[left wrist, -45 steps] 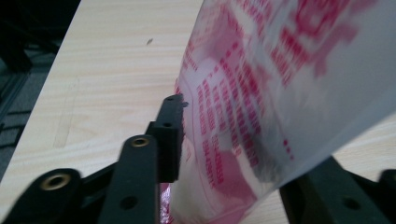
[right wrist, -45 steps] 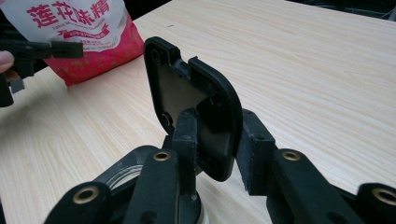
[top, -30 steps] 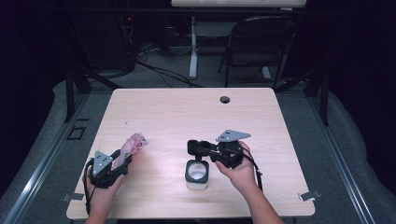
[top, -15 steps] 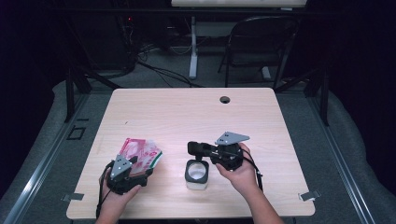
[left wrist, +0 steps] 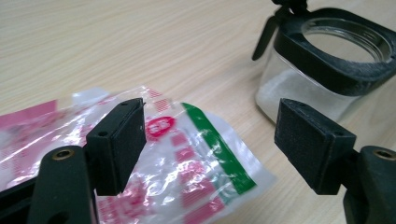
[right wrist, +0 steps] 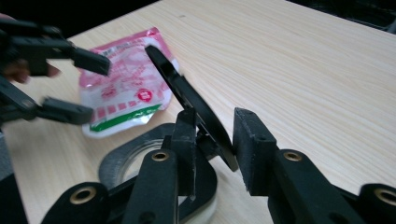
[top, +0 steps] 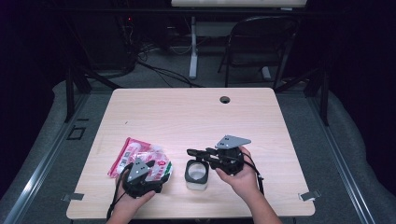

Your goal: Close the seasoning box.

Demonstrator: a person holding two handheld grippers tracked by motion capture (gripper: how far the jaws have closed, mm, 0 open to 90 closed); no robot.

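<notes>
A red, white and green plastic bag (top: pixel 135 151) (left wrist: pixel 196 158) (right wrist: pixel 123 88) lies flat on the wooden table near its front left. My left gripper (top: pixel 154 171) (left wrist: pixel 210 140) (right wrist: pixel 91 88) is open over the bag's right end, one jaw on either side of the green stripe. To its right stands a glass jar (top: pixel 196 173) (left wrist: pixel 299 88) with a black collar (right wrist: pixel 116 158). Its black lid (right wrist: pixel 187 93) (left wrist: pixel 264 39) stands tilted up beside the mouth. My right gripper (top: pixel 196 153) (right wrist: pixel 215 135) is shut on that lid from the right.
The table (top: pixel 187 116) has a round cable hole (top: pixel 225 99) near its far edge. A folding chair (top: pixel 261 42) and desk legs stand behind the table. The front edge lies just below both hands.
The left gripper carried the bag rightward toward the jar, laid it flat and opened. The right gripper and the lid stayed in place.
</notes>
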